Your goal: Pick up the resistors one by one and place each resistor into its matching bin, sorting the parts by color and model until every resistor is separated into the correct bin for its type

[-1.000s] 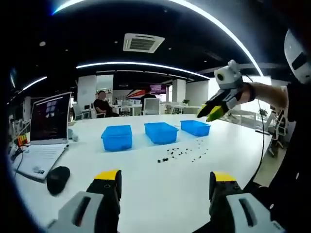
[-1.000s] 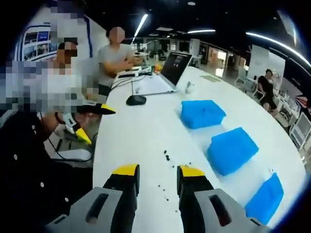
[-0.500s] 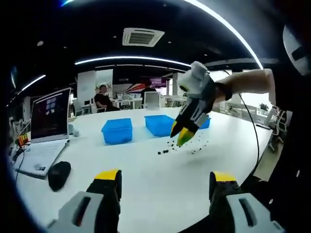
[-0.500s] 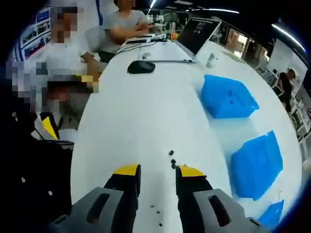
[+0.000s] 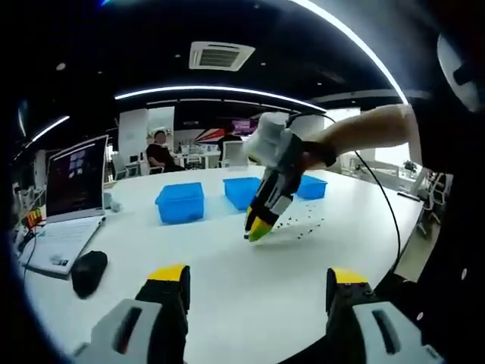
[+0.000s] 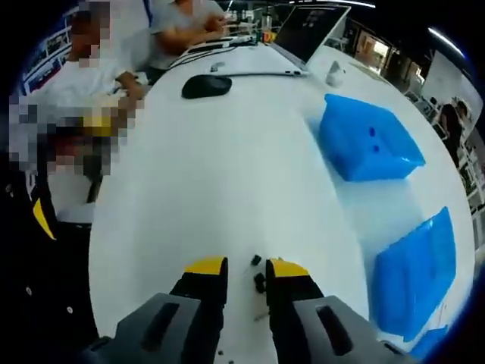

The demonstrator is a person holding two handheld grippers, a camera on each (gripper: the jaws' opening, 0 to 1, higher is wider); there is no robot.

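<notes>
A white desk [image 5: 227,280] carries three blue bins in a row: in the left gripper view, one bin [image 5: 180,202] on the left, a second bin [image 5: 241,192] in the middle and a third bin [image 5: 312,186] on the right, partly behind the right gripper. Small dark resistors [image 5: 299,226] lie scattered on the desk in front of the bins.

The left gripper [image 5: 254,284] hovers above the near edge of the desk with its jaws wide apart and nothing between them.

The right gripper [image 6: 244,270], held by a person's hand [image 5: 299,152], points down at the near end of the scatter. Its yellow-tipped jaws stand narrow, with a small dark resistor [image 6: 259,282] in the gap; whether the jaws actually touch it is hard to tell.

A laptop [image 5: 70,205] and a black mouse [image 5: 89,271] sit on the desk's left side.
</notes>
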